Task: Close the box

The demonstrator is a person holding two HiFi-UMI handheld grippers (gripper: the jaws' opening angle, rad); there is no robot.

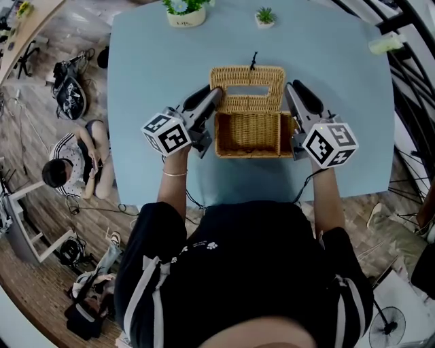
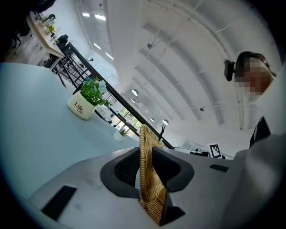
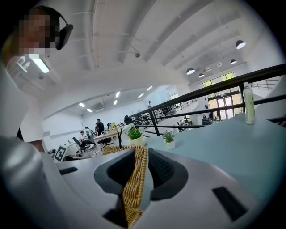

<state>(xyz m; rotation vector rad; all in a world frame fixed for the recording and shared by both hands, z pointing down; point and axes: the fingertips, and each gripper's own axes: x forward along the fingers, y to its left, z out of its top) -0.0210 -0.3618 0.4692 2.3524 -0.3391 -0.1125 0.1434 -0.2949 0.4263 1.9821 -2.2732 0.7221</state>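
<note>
Jaws of left gripper [image 1: 215,93] and right gripper [image 1: 289,90] are pinching wicker lid's [image 1: 247,87] ends | lid is sitting open behind wicker box [image 1: 219,138], long axis crosswise.

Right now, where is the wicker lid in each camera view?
Head view: the wicker lid is upper centre, standing open behind the box.
Left gripper view: the wicker lid is bottom centre, edge-on between the jaws.
Right gripper view: the wicker lid is bottom centre, edge-on between the jaws.
Shared landmark: the white plant pot.
</note>
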